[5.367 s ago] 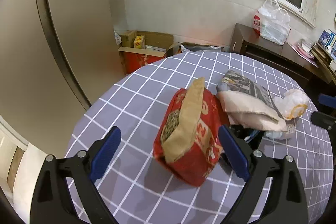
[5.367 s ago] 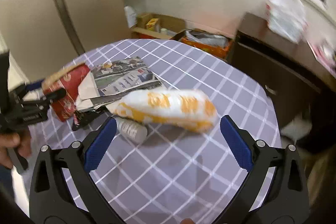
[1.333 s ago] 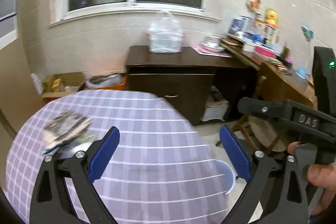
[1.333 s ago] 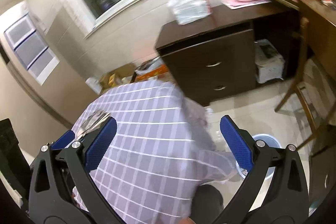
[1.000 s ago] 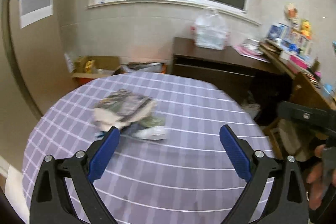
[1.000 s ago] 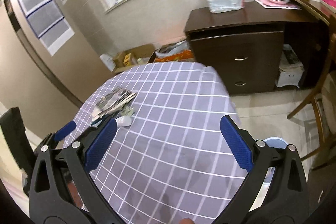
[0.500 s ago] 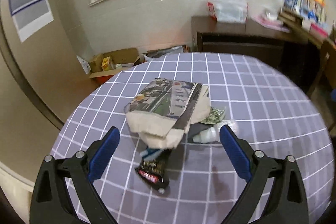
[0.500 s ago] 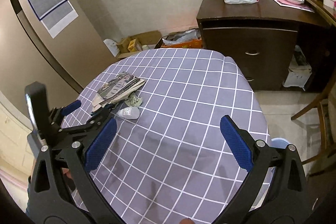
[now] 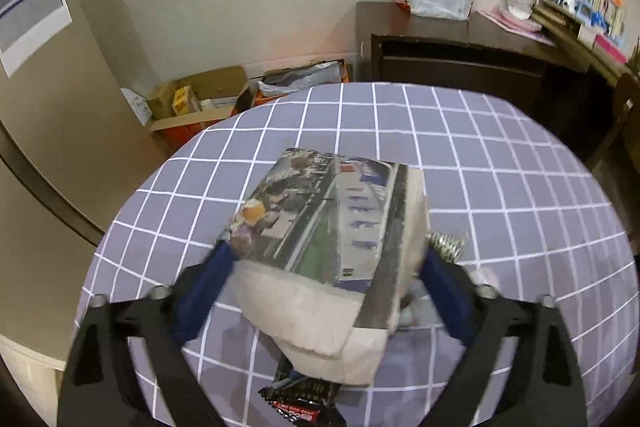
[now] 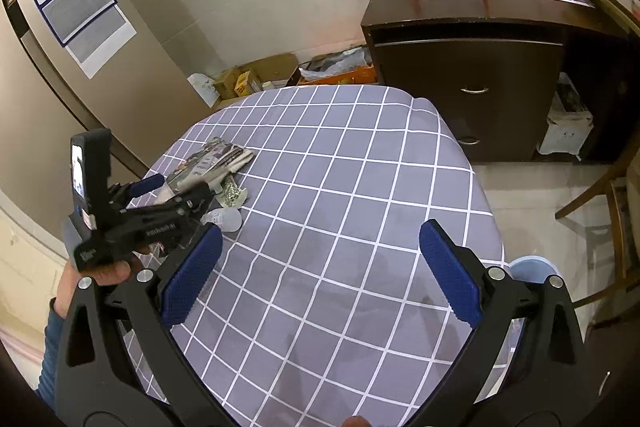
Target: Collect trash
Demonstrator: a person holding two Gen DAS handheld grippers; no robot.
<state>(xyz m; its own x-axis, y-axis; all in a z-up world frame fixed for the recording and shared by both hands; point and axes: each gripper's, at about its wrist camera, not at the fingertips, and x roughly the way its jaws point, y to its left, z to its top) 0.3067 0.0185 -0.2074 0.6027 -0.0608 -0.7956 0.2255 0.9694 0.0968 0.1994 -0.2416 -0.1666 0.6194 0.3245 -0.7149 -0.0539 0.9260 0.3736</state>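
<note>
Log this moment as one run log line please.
left gripper: open, fingers either side of folded newspaper | right gripper: open, empty, above table | bottle, wrappers remain

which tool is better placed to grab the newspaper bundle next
Left. The left tool already has its open fingers on either side of the newspaper bundle, while the right tool hangs open over bare tablecloth, well away from it.

Right gripper (image 10: 320, 275) has bare tablecloth (image 10: 340, 227) ahead; newspaper pile (image 9: 324, 227) fills left gripper (image 9: 324, 267) gap.
</note>
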